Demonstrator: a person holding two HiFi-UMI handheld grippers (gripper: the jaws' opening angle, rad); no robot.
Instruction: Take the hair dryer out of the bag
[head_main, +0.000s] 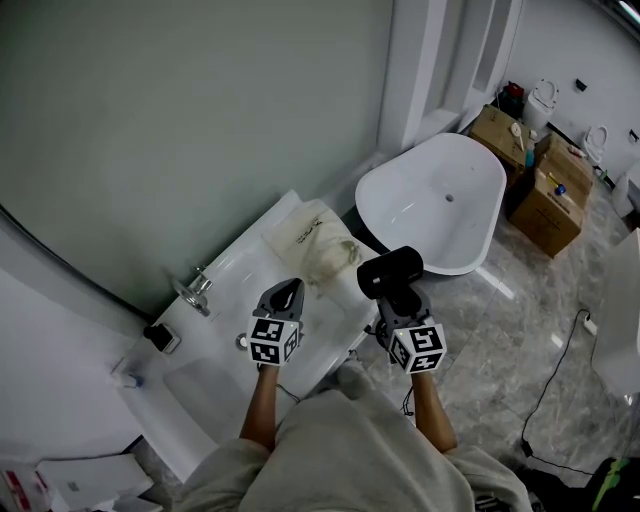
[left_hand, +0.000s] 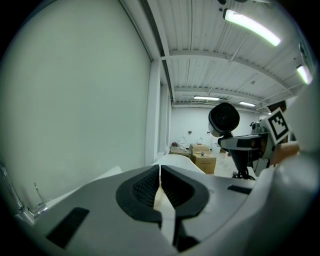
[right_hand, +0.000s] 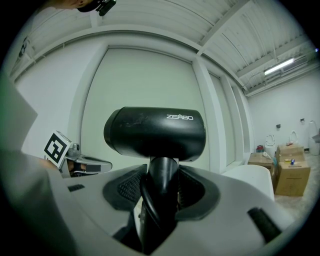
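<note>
I am judging the pull-out step as good as done. The black plastic hair dryer (head_main: 390, 270) is hanging in the air just off the front edge of the white washbasin worktop (head_main: 235, 262), near its right-hand end. It is clear of the cream cloth drawstring bag (head_main: 325, 255), which is lying slack on that end of the worktop.

I am holding the dryer in the right hand-held gripper (head_main: 400, 298). Its jaws are standing about half apart and pinching the dryer's round handle, with the barrel sitting crosswise above them.

The left hand-held gripper (head_main: 288, 292) is hovering over the basin with its jaws pressed together. I am reading it as empty, though a pale sliver is showing in the slit and I can't rule out a wisp of cloth.

Next I am expecting to need a bare patch of worktop to lay the dryer on, lowering it level before loosening the jaws.

The dryer is looking matt and stubby, with pale lettering on its side. A black cord is looping along the handle inside the grip.
</note>
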